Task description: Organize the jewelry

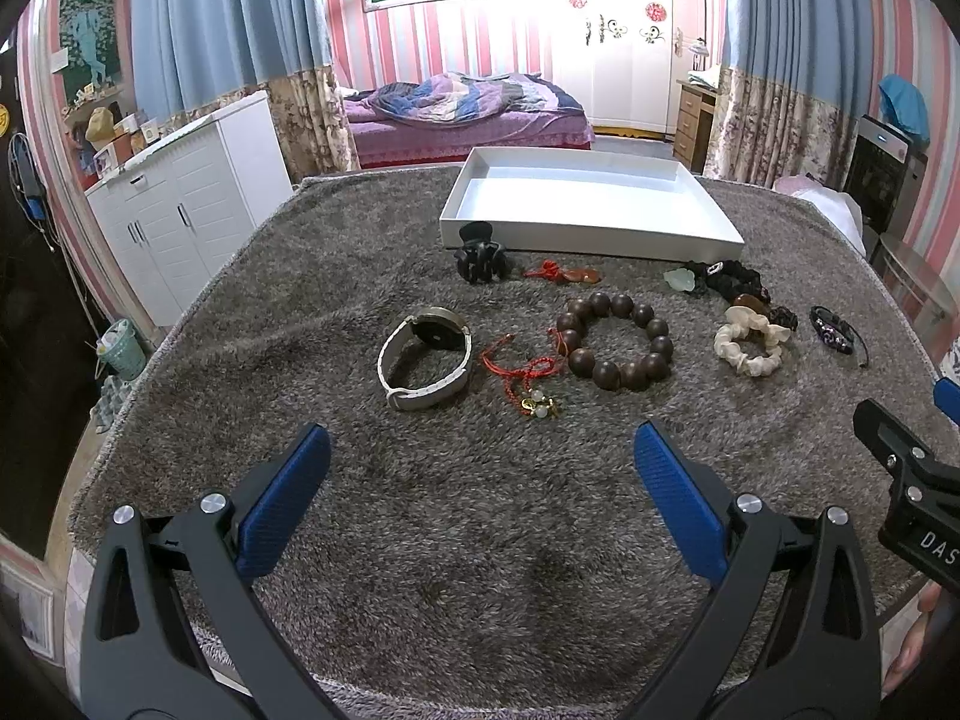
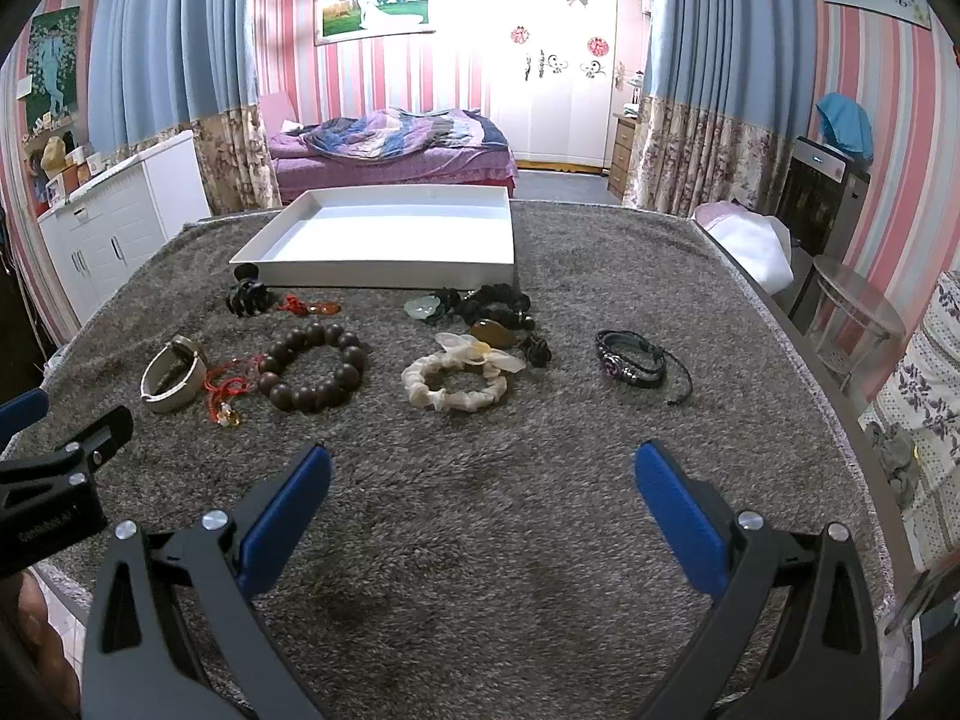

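Note:
A white shallow box (image 1: 591, 234) (image 2: 384, 276) stands at the back of the grey plush cloth. In front of it lie a black hair claw (image 1: 478, 258) (image 2: 245, 297), a white-strap watch (image 1: 425, 357) (image 2: 171, 375), a red cord charm (image 1: 528, 375), a brown bead bracelet (image 1: 615, 339) (image 2: 312, 375), a cream scrunchie (image 1: 750, 342) (image 2: 459, 381), a black scrunchie (image 1: 729, 277) (image 2: 495, 303) and a dark leather bracelet (image 1: 834, 330) (image 2: 633, 360). My left gripper (image 1: 480, 450) is open and empty, short of the watch. My right gripper (image 2: 483, 468) is open and empty, short of the cream scrunchie.
A pale green stone (image 1: 681, 281) and an amber pendant (image 2: 493, 333) lie beside the black scrunchie. A second red cord piece (image 1: 561, 273) lies by the claw. White cabinets (image 1: 180, 222) stand left of the table, a small round table (image 2: 855, 312) to the right.

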`<state>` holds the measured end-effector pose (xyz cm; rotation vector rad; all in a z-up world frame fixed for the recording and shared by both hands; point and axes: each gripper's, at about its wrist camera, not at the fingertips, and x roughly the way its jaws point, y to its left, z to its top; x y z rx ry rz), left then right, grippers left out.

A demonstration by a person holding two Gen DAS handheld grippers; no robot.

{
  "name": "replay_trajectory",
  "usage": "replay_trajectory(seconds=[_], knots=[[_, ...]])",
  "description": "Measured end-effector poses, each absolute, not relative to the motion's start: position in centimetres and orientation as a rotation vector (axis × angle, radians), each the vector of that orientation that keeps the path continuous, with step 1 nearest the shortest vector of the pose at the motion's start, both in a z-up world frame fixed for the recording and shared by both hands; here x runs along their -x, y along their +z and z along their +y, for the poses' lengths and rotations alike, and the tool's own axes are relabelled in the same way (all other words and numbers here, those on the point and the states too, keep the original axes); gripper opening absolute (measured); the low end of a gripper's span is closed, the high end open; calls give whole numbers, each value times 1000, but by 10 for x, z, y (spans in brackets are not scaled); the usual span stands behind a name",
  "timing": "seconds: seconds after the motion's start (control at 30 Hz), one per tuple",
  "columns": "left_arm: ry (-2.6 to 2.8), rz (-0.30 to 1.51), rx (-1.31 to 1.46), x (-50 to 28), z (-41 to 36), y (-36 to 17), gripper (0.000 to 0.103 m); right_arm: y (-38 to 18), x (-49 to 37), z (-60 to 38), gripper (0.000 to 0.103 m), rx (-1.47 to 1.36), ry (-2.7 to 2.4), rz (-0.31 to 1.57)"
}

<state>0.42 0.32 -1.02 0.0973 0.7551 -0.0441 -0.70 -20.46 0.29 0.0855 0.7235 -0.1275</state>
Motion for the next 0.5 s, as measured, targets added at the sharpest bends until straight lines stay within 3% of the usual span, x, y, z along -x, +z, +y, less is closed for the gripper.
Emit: replay_trajectory(seconds=[0.5], knots=[[-42, 754, -95, -3, 3, -8, 100, 1, 7, -208, 101, -88, -134, 721]])
